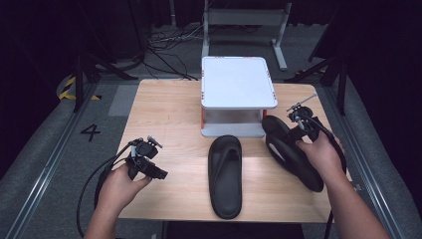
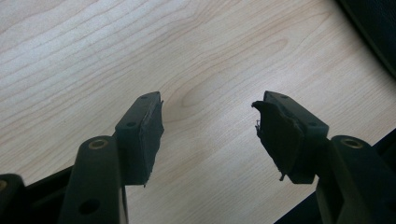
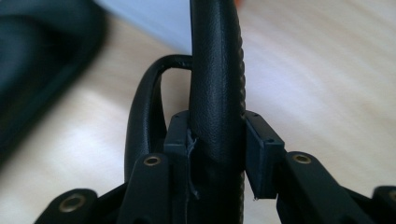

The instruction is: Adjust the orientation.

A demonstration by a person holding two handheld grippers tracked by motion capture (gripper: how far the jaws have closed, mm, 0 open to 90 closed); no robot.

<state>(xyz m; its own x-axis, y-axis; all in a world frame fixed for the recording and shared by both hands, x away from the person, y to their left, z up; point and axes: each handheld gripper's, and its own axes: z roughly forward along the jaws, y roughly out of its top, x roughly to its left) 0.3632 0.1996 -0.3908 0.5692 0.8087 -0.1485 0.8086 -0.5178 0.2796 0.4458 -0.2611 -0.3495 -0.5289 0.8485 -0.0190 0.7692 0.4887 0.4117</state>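
The left gripper is held low near the table's left edge, jaws spread wide with nothing between them. The right gripper is held near the right edge, jaws clamped shut.

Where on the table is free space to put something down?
The table is bare left of the white stand, down to the left claw. It is crowded on the right: one slipper lies flat, the right claw holds the other slipper.

We read one mark: a black numeral "4" on the grey floor, beyond the left tongs.
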